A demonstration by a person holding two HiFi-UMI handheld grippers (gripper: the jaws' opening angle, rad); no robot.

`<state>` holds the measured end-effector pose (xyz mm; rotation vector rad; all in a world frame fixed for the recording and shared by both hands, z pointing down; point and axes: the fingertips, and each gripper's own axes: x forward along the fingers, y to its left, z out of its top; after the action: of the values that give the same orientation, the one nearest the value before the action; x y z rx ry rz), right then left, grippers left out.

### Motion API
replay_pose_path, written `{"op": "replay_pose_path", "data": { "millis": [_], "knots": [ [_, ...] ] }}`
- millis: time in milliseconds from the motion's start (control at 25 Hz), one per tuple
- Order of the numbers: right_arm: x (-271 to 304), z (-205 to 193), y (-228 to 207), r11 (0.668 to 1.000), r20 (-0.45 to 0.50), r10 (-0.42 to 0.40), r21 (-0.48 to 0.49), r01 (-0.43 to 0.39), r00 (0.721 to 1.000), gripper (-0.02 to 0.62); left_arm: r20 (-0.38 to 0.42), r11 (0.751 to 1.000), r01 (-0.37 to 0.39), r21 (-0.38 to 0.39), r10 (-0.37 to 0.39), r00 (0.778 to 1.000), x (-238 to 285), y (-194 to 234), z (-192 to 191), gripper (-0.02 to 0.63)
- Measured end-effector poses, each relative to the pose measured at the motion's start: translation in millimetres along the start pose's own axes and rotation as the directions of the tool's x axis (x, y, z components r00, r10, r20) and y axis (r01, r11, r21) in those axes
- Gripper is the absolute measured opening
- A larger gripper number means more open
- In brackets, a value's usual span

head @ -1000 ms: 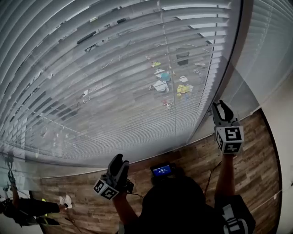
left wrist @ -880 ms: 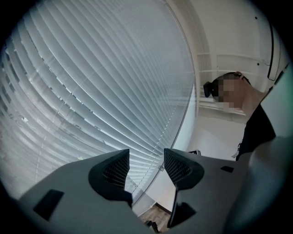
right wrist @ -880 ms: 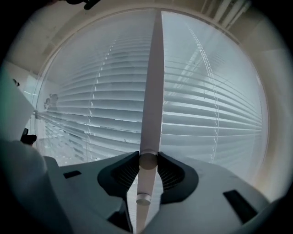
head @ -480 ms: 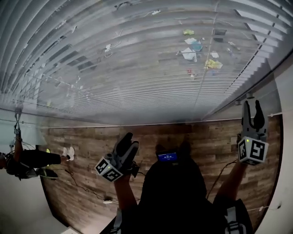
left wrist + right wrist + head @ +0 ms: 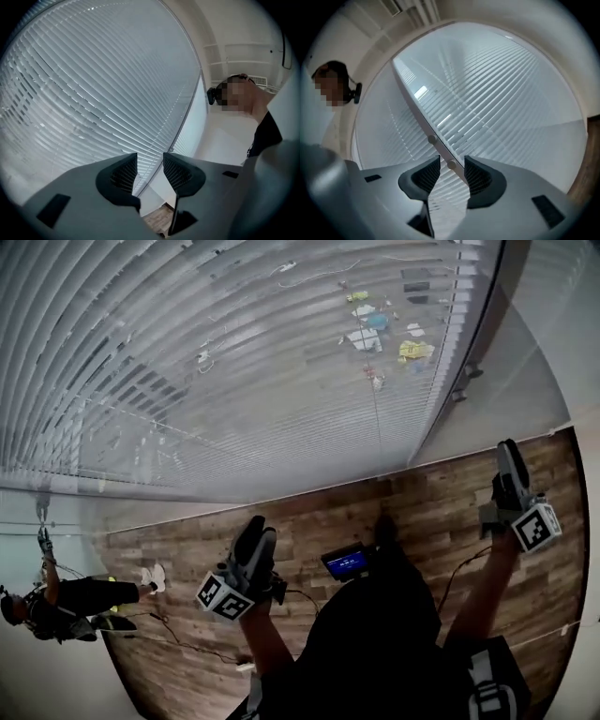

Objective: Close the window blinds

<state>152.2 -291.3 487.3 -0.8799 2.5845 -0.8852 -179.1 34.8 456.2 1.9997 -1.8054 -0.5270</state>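
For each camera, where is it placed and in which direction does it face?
Head view: on the person's head, facing down at the blinds and wooden floor; left hand-held gripper, right hand-held gripper and torso show.
Left gripper view: on that hand-held gripper, facing the blinds; open jaws show.
Right gripper view: on that hand-held gripper, facing the window frame; open jaws show.
All three share the blinds.

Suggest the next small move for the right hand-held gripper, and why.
Probably ease the right hand-held gripper forward onto the small knob on the frame bar. Its jaws stand apart and empty, the knob lines up between them, and the head view shows it short of that bar. The blinds show gaps between slats.
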Motion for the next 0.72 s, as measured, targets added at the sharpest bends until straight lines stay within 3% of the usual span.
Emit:
{"op": "replay_pose_path", "data": {
  "millis": [80,160,320,480,560,720],
  "knots": [
    [-42.9,8.3,9.9,1.000,0.015,-0.003,0.021,0.003,1.000,0.163,0.033,0.999,0.045,-0.023,-0.044,0.998,-21.0,-13.5,-22.6,0.186],
    [-89.3,22.0,21.8,0.999,0.000,-0.042,-0.030,0.042,0.999,0.163,0.064,0.994,0.076,-0.073,-0.072,0.995,-37.8,-22.4,-42.7,0.186],
    [-178.7,61.0,25.3,0.965,-0.004,-0.201,-0.172,0.197,0.980,0.163,0.123,0.978,0.121,-0.171,-0.101,0.987,-53.9,-33.0,-75.8,0.186],
    [-252.1,78.8,11.5,0.942,0.012,-0.302,-0.149,0.300,0.953,0.163,0.156,0.960,0.145,-0.239,-0.109,0.982,-63.8,-51.1,-102.5,0.186],
    [-267.4,84.1,10.4,0.955,0.028,-0.277,-0.104,0.279,0.960,0.163,0.152,0.959,0.151,-0.241,-0.117,0.981,-63.8,-62.9,-109.1,0.186],
    [-266.2,85.9,9.8,0.981,0.051,-0.187,-0.048,0.190,0.981,0.163,0.169,0.976,0.132,-0.171,-0.103,0.980,-63.2,-79.4,-101.9,0.186]
  ]
}}
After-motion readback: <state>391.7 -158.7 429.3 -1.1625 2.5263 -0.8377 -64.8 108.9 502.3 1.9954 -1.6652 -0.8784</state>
